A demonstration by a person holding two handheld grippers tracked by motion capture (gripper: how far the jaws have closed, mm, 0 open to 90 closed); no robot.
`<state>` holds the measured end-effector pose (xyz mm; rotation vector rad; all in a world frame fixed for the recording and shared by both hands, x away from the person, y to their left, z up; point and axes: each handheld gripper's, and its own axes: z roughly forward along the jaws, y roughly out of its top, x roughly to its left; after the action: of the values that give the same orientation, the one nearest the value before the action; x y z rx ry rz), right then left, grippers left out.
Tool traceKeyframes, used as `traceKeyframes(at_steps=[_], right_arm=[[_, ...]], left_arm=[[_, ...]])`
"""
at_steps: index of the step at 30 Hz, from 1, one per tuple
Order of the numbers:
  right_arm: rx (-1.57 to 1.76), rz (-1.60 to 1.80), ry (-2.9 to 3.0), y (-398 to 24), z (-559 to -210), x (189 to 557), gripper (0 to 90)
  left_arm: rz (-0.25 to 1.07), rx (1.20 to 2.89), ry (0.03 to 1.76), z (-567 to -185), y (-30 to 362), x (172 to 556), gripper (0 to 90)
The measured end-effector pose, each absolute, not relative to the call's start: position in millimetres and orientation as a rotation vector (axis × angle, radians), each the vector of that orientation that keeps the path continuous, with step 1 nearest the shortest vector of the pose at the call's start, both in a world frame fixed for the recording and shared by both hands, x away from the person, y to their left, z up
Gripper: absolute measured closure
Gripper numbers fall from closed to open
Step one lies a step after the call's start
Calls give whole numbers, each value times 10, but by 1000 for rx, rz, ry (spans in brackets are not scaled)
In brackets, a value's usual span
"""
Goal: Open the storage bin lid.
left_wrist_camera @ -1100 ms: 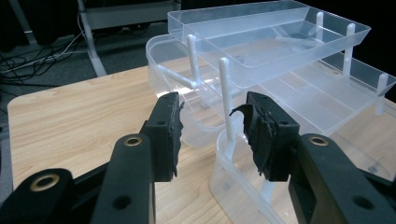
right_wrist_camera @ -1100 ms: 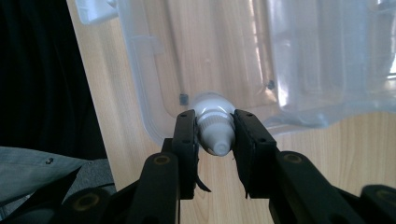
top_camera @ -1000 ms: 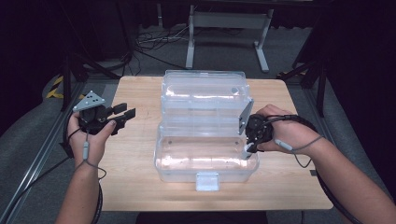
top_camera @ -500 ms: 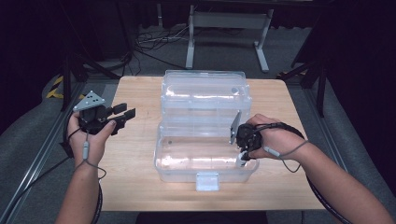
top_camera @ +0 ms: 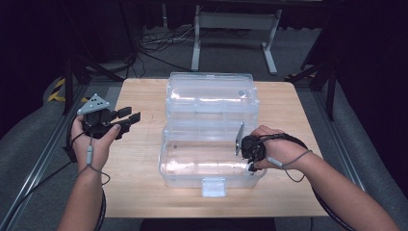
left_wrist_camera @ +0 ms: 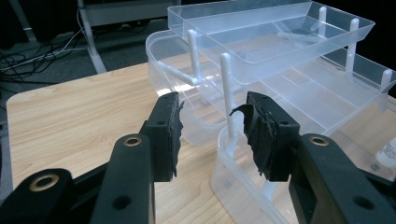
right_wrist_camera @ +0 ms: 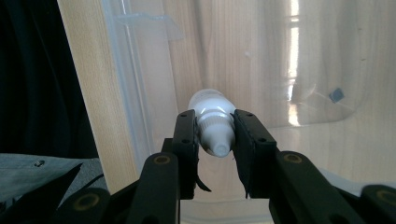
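Item: one small white plastic dropper bottle, pinched at its neck between the two black jaws of my right gripper. Its nozzle tip points back toward the gripper's camera; its body points away, over the clear floor of the bottom bin. In the left gripper view the same bottle shows at the far right edge, low inside the box.

Item: one clear plastic tiered organiser box, opened out in stepped trays on white posts, standing in the middle of the light wooden tabletop. In the left gripper view I count two raised trays above the bottom bin. A clear latch tab juts from the near wall.

Position: my right gripper hangs over the right end of the bottom bin, pointing down into it, with my hand resting at the bin's rim.

Item: my left gripper, jaws spread with nothing between them, held off the tabletop's left edge, well apart from the box and aimed toward it. One grey three-cornered plate sits on top.

Count: two grippers, one bottle, one box.
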<state>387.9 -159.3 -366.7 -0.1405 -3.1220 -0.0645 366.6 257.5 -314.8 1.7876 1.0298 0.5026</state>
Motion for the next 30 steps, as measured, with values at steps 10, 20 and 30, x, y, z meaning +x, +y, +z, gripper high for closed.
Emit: traceKeyframes(at_steps=[10,20,30], right_arm=[[-139,-37,-3109,-1583,-3809,3891,712],[-140,-29,-3109,-1568,-3872,3893,711],[-136,-18,-3108,-1569,-3901,3896,710]], left_arm=[[500,1792,1032,-3157,2575,3672,563],[498,1795,1029,-3160,2567,3675,562],[500,1799,1029,-3160,2561,3676,562]])
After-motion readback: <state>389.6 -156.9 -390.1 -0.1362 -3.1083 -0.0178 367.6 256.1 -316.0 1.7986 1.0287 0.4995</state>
